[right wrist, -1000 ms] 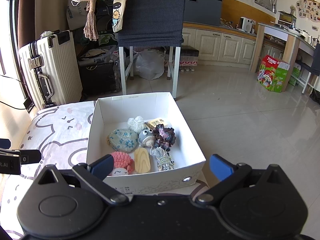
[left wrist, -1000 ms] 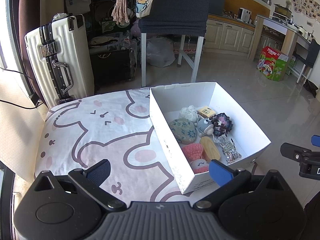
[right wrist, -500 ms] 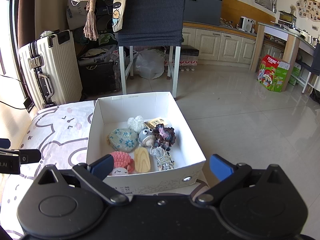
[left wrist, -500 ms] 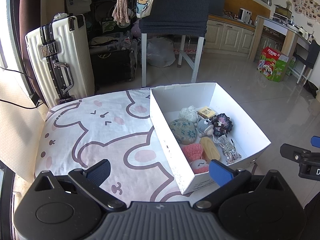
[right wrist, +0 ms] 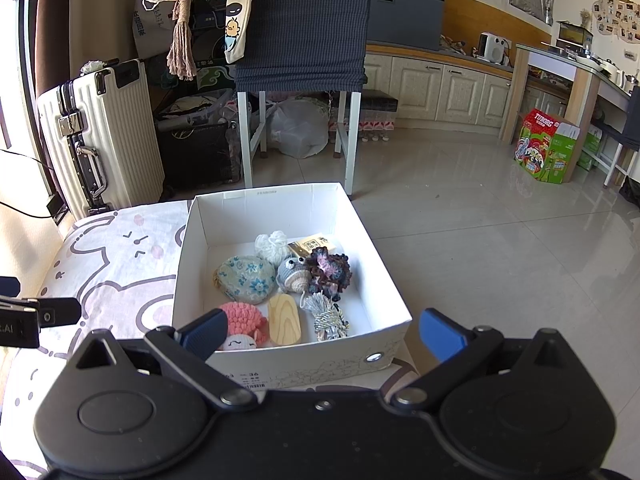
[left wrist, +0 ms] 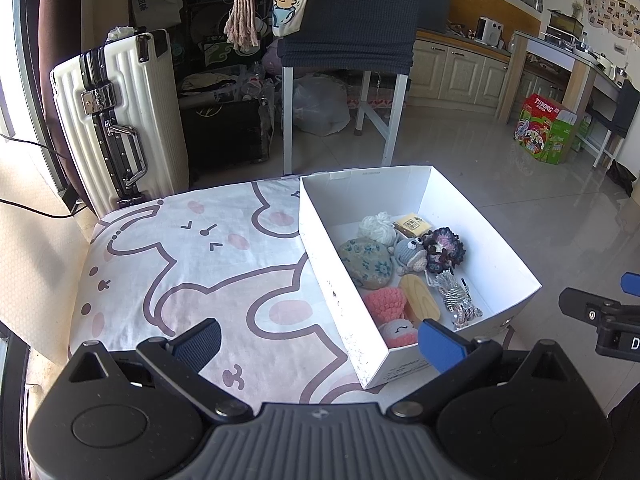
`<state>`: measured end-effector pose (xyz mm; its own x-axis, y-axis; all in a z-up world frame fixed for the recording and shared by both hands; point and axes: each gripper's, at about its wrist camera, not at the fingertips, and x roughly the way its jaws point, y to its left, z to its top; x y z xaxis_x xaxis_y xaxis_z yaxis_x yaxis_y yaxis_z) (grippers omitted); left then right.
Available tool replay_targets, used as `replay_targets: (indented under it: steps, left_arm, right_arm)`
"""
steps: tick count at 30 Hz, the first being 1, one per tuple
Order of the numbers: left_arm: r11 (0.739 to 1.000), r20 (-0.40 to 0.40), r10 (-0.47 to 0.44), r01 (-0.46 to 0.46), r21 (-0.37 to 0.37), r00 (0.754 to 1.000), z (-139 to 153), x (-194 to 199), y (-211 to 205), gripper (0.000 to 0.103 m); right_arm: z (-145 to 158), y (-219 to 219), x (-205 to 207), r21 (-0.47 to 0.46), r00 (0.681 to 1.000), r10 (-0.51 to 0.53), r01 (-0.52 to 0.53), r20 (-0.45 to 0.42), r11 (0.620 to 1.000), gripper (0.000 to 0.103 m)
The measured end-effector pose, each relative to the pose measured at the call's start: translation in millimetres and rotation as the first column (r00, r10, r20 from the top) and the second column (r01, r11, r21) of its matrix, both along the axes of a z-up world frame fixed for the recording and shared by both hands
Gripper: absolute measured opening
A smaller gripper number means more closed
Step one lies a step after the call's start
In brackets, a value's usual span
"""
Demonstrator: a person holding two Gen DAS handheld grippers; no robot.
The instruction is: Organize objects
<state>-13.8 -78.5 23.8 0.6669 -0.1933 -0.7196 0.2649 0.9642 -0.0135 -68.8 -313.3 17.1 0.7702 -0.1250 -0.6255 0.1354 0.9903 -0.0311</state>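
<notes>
A white cardboard box point(left wrist: 332, 240) point(right wrist: 188, 264) stands on a pink-patterned cloth point(left wrist: 192, 264) point(right wrist: 116, 264). In it lie several small things: a white yarn ball point(right wrist: 272, 246), a floral pouch point(right wrist: 246, 284), a grey crochet toy point(right wrist: 294, 274), a dark crochet flower point(right wrist: 330, 272), a pink crochet toy point(right wrist: 242, 322), a wooden piece point(right wrist: 284, 324), a twine bundle point(right wrist: 328, 318) and a small card point(right wrist: 316, 242). My left gripper point(left wrist: 320, 340) is open and empty, low over the cloth by the box's near corner. My right gripper point(right wrist: 322, 330) is open and empty, just before the box's near wall.
A white suitcase point(left wrist: 120, 120) stands at the back left of the cloth. A chair with a dark cover point(right wrist: 304, 32) stands behind the box. A colourful carton point(right wrist: 546, 150) sits on the tiled floor at right, by kitchen cabinets point(right wrist: 452, 88).
</notes>
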Motion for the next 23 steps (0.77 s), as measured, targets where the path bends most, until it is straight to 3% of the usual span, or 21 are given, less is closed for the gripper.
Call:
replay_targets:
  steps: [23]
  left_arm:
    - [1.000,0.003,0.005,-0.005,-0.002,1.000,1.6,-0.9,-3.0,0.103]
  right_arm:
    - [-1.4,0.5,0.5,0.001,1.000,0.001,-0.001,-0.002,1.000,0.103]
